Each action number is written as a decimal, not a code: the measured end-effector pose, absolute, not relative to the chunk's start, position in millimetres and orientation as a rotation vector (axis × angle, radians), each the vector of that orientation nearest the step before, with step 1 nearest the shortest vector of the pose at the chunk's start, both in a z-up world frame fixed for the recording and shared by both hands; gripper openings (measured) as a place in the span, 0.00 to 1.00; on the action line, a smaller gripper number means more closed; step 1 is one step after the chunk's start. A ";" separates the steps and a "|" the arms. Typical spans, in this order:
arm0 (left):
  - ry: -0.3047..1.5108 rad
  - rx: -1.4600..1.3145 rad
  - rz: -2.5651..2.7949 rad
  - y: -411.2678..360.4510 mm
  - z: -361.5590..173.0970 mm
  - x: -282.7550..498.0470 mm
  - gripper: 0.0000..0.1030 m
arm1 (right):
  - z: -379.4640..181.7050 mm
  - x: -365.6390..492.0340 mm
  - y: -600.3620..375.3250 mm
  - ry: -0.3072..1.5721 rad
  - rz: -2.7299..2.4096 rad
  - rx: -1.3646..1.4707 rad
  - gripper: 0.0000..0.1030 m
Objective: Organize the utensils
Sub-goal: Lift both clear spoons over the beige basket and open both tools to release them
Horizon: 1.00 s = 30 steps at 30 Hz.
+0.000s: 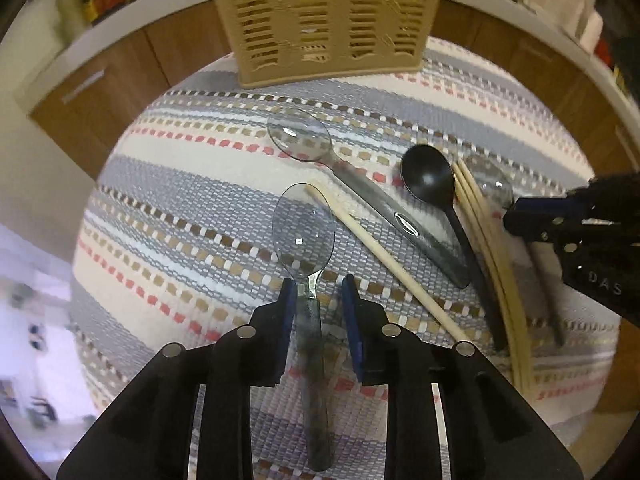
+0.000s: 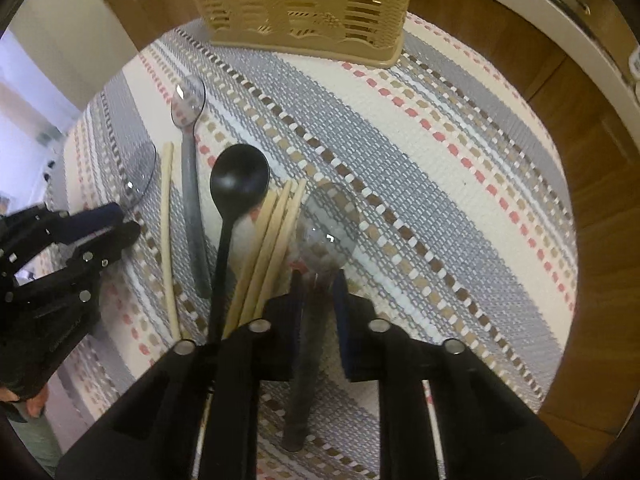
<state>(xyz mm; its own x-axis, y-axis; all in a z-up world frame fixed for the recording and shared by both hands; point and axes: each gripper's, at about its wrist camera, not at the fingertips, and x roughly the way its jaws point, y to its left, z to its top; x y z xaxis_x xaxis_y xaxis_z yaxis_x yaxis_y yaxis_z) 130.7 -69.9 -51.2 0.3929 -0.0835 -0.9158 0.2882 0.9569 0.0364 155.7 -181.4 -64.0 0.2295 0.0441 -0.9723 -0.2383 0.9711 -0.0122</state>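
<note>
Spoon handle (image 2: 308,344) half-hidden between fingers (image 2: 294,304)

Left hand-held gripper (image 1: 316,294) and right hand-held gripper (image 2: 318,284) both point forward, low, jaws parted.

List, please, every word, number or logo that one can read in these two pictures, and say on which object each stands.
"DAS": pale letters on the black body of the right gripper, at the right edge of the left wrist view; more letters may be cut off.
Oval emblem on the handle of the clear spoon: a logo, nothing readable in it.
Faint marking on the left gripper body in the right wrist view: too blurred to read.
</note>
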 end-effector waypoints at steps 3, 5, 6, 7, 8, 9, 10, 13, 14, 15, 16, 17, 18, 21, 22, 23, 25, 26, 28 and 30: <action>1.140 0.240 -0.221 -74.8 -50.2 131.6 0.10 | -64.2 151.4 -183.0 1.315 0.202 -0.174 0.10; 1.130 0.237 -0.222 -76.1 -50.6 131.9 0.09 | -63.9 147.3 -184.7 1.308 0.212 -0.164 0.10; 1.126 0.227 -0.221 -75.1 -50.4 131.7 0.09 | -63.2 144.2 -186.7 1.303 0.215 -0.160 0.10; 1.115 0.208 -0.218 -72.8 -49.0 131.1 0.09 | -62.2 140.3 -189.1 1.298 0.220 -0.153 0.10; 1.093 0.190 -0.221 -69.1 -47.6 127.5 0.09 | -60.4 137.9 -190.5 1.285 0.235 -0.134 0.10; 1.076 0.172 -0.225 -67.1 -45.3 126.2 0.09 | -57.6 134.7 -193.5 1.272 0.250 -0.119 0.10; 1.064 0.149 -0.224 -61.8 -41.6 123.2 0.09 | -54.2 131.2 -195.6 1.254 0.262 -0.108 0.10; 1.009 0.097 -0.242 -53.7 -27.6 119.8 0.09 | -44.5 123.7 -199.0 1.205 0.281 -0.077 0.10; 0.995 0.089 -0.243 -52.0 -23.0 118.8 0.09 | -42.0 122.4 -200.3 1.195 0.285 -0.067 0.10; 0.976 0.082 -0.242 -50.6 -17.8 117.4 0.09 | -38.0 120.0 -201.5 1.181 0.283 -0.056 0.10; 0.959 0.076 -0.246 -50.5 -13.2 115.5 0.09 | -34.6 117.9 -202.3 1.170 0.282 -0.046 0.10; 0.938 0.067 -0.253 -49.4 -8.4 114.4 0.09 | -30.5 115.6 -204.0 1.154 0.290 -0.027 0.10; 0.923 0.059 -0.259 -48.6 -4.0 112.9 0.09 | -26.8 114.1 -204.4 1.143 0.296 -0.017 0.10; 0.862 0.025 -0.280 -48.6 12.4 107.7 0.09 | -9.1 111.1 -206.7 1.080 0.306 -0.002 0.10; 0.833 0.016 -0.288 -49.0 19.2 106.7 0.09 | -4.1 110.5 -207.3 1.064 0.311 0.001 0.10; 0.810 0.009 -0.288 -49.9 24.5 106.5 0.09 | 5.5 107.4 -208.2 1.031 0.317 0.006 0.10; 0.757 -0.023 -0.297 -55.7 36.3 110.4 0.09 | 19.0 107.3 -209.1 0.987 0.322 0.010 0.10; 0.725 -0.039 -0.301 -56.2 44.5 110.3 0.09 | 28.9 104.8 -209.4 0.956 0.329 0.013 0.10; 0.668 -0.058 -0.298 -56.2 57.0 110.2 0.09 | 42.1 102.7 -209.0 0.911 0.333 0.010 0.10; 0.622 -0.079 -0.303 -56.6 70.5 112.0 0.09 | 56.0 101.8 -207.8 0.868 0.326 -0.001 0.10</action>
